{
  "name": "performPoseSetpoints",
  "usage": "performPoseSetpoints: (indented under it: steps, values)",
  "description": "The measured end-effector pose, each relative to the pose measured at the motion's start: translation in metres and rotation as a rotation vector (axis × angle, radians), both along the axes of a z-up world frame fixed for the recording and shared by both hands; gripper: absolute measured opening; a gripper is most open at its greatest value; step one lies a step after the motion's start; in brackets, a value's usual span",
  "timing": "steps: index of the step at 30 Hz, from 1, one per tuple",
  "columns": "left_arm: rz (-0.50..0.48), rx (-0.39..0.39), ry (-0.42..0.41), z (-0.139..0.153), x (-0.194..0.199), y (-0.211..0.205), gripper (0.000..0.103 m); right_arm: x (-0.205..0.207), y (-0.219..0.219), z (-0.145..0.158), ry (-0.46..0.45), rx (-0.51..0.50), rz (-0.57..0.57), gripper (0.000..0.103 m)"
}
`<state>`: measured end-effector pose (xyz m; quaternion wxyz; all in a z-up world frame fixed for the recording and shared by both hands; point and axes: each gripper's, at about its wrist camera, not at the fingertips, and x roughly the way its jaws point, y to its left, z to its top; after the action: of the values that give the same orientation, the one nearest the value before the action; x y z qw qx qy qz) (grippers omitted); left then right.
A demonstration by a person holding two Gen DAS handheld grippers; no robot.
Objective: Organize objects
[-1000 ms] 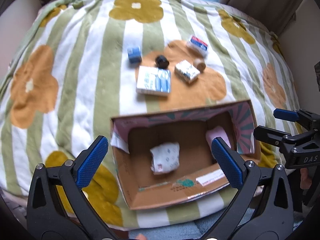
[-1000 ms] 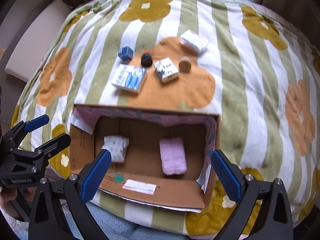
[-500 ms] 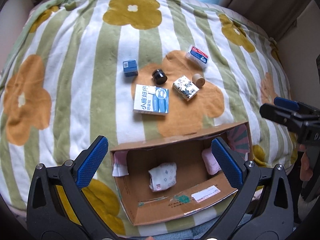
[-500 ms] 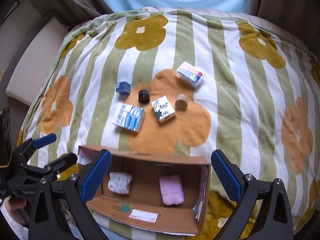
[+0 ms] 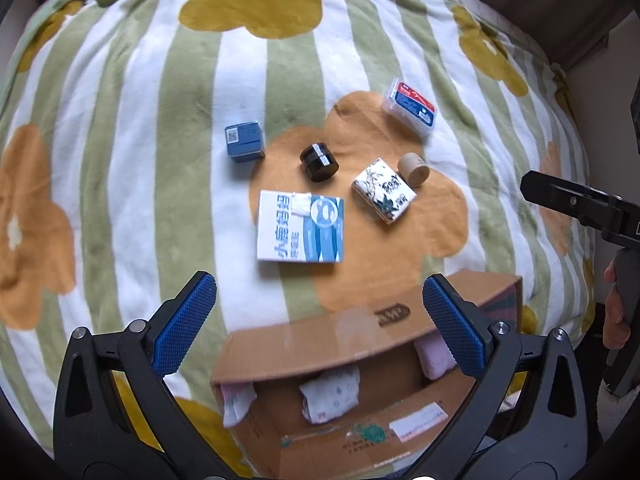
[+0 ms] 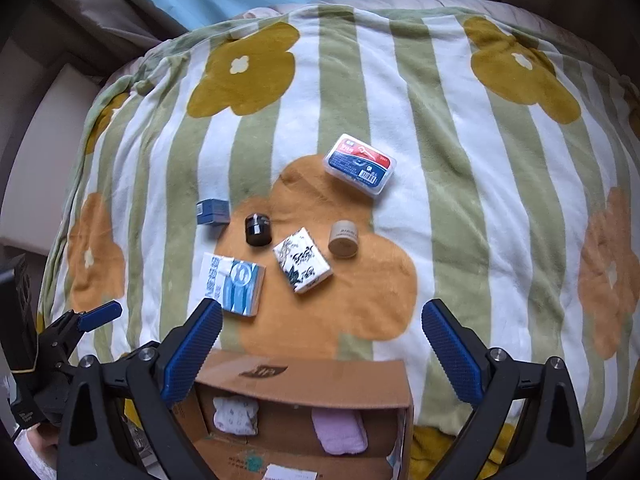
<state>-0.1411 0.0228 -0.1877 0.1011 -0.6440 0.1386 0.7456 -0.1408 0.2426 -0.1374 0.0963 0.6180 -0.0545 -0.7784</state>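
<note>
Nearest, at 6 o'clock, the cardboard box (image 5: 320, 344) holds a patterned pack (image 5: 330, 396) and a pink cloth (image 6: 339, 430). Both the left gripper (image 5: 318, 330) and the right gripper (image 6: 320, 344) hover over it with jaws wide apart, holding nothing. Beyond, toward 12 o'clock, the blue-and-white packet (image 5: 301, 227) lies closest on the blanket (image 5: 120, 160), then the tissue pack (image 5: 384, 191), black jar (image 5: 319, 162), tan jar (image 5: 413, 169), blue box (image 5: 243, 141) and floss case (image 5: 409, 106). The packet looks like the sensible next pick: straddle its short sides, press lightly into the soft blanket.
</note>
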Motion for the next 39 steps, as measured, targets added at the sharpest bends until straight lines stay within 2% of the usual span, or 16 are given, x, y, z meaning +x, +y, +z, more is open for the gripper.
performPoseSetpoints:
  steps: [9, 15, 19, 31, 33, 37, 39]
  values:
    - [0.034, -0.033, -0.071, -0.059, -0.040, 0.004, 0.103, -0.045, 0.004, -0.053, -0.070, 0.017, -0.006, 0.087]
    - [0.091, -0.054, -0.126, -0.097, -0.052, -0.003, 0.103, -0.066, 0.002, -0.088, -0.129, 0.035, 0.013, 0.076]
    - [0.105, -0.072, -0.146, -0.114, -0.057, -0.004, 0.103, -0.075, -0.001, -0.106, -0.156, 0.047, 0.029, 0.074]
    - [0.124, -0.096, -0.192, -0.145, -0.061, -0.001, 0.103, -0.097, -0.009, -0.140, -0.192, 0.056, 0.054, 0.068]
    - [0.125, -0.095, -0.197, -0.148, -0.061, 0.000, 0.097, -0.098, -0.010, -0.144, -0.201, 0.056, 0.056, 0.063]
    - [0.124, -0.111, -0.202, -0.151, -0.063, 0.001, 0.089, -0.100, -0.012, -0.149, -0.206, 0.063, 0.068, 0.060]
    - [0.125, -0.109, -0.205, -0.152, -0.064, 0.001, 0.089, -0.100, -0.014, -0.151, -0.205, 0.079, 0.081, 0.057]
